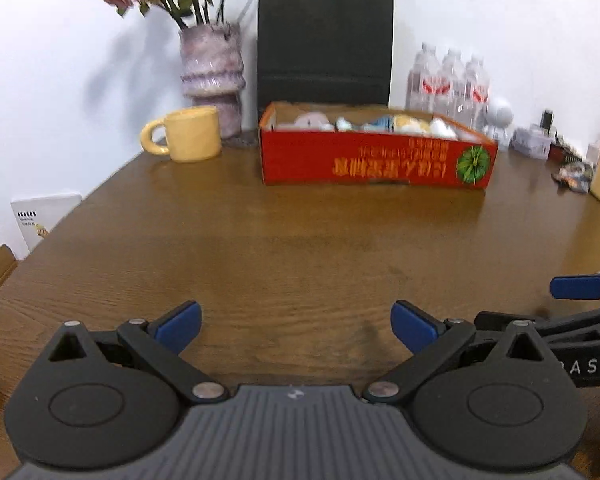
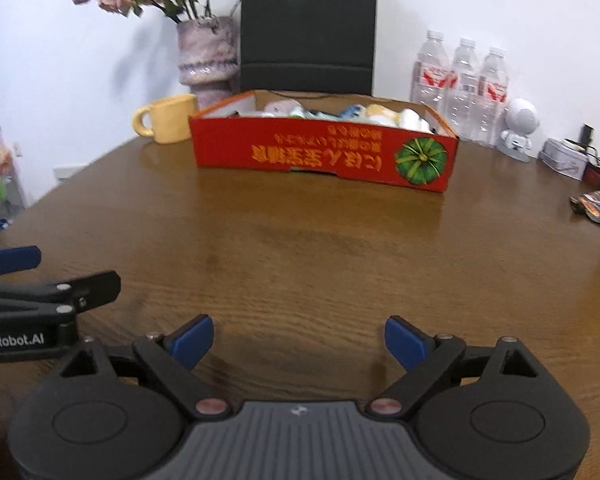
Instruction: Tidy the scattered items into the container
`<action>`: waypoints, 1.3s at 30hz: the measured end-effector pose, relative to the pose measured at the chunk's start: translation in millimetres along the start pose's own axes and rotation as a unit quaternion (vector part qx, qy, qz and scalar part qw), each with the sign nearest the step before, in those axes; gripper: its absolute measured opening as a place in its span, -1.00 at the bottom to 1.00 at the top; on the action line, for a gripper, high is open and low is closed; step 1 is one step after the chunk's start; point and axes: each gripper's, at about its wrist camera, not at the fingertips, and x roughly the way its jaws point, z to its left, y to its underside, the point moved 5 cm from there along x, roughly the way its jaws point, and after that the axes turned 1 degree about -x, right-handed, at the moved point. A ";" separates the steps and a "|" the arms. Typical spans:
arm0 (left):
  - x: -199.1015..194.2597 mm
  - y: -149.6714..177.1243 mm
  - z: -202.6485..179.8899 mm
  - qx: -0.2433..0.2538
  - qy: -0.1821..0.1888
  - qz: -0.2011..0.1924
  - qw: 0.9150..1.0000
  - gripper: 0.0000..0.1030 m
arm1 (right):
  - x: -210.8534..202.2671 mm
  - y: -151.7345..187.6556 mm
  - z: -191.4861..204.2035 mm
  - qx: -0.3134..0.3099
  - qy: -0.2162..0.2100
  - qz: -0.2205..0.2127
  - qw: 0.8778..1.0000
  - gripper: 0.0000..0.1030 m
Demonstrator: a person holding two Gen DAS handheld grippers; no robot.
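Observation:
A red cardboard box (image 1: 374, 162) (image 2: 324, 154) with orange print and a green pumpkin picture stands at the far side of the brown wooden table (image 1: 280, 248) (image 2: 320, 248). Several small white, blue and yellow items (image 1: 380, 124) (image 2: 340, 114) lie inside it. My left gripper (image 1: 296, 326) hovers low over the bare near part of the table, open, nothing between its blue pads. My right gripper (image 2: 299, 344) is likewise open and empty, beside the left one. Each shows at the edge of the other's view: right gripper (image 1: 576, 300), left gripper (image 2: 40, 280).
A yellow mug (image 1: 188, 134) (image 2: 168, 120) and a vase of dried flowers (image 1: 212, 76) (image 2: 206, 58) stand left of the box. Behind it is a black paper bag (image 1: 324, 44) (image 2: 308, 32). Water bottles (image 2: 464, 88), a white figurine (image 2: 518, 128) and wrappers (image 2: 598, 204) sit right.

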 end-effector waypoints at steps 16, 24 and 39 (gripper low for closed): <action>19.5 7.8 1.7 -0.006 0.000 0.047 0.999 1.00 | 8.3 8.4 -6.9 0.018 0.017 0.001 1.000 1.00; 20.0 7.5 2.7 -0.007 0.001 0.048 0.999 1.00 | 8.4 7.9 -6.6 0.018 0.017 0.001 1.000 1.00; 20.0 6.5 2.9 -0.006 0.001 0.048 0.999 1.00 | 8.5 7.9 -6.5 0.018 0.017 0.001 1.000 1.00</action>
